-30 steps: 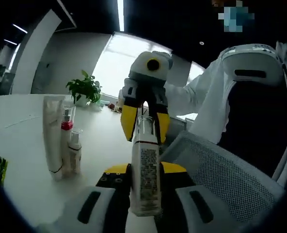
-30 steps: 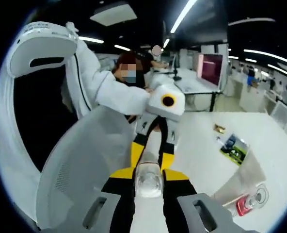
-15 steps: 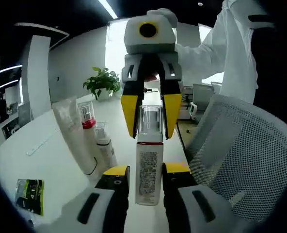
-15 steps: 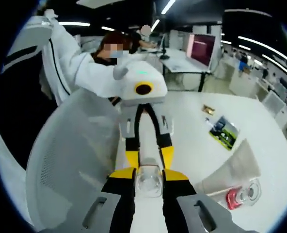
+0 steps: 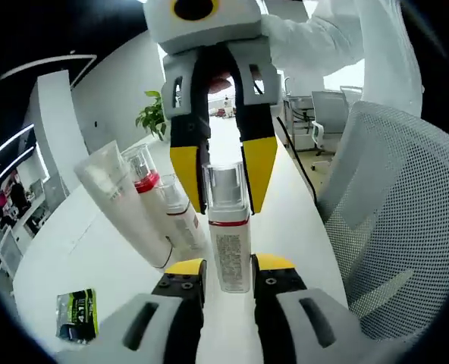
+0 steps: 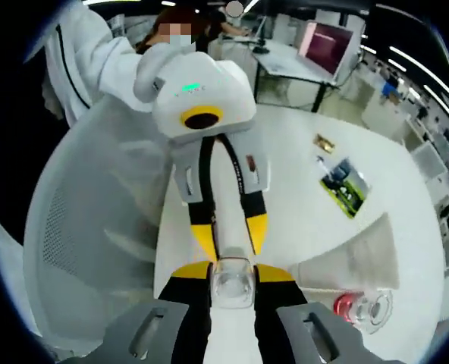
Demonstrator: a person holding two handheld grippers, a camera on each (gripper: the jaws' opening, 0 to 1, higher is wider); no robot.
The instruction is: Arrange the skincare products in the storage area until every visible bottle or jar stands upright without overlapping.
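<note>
1 pump bottle [image 5: 226, 227] clamped by both grippers: left gripper [image 5: 226, 267] at base, right gripper [image 6: 232, 271] at cap. 1 tube [image 5: 122, 205] & 2 bottles [image 5: 167, 208] upright on table [image 5: 73, 250].

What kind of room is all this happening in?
Most likely an open-plan office. A long white table has a mesh office chair beside it, a potted plant stands near a bright window, and the right gripper view shows further desks, one with a monitor.

Bright, even office light from ceiling strips and a glaring window; sharp centre, strong fisheye bending at edges.
</note>
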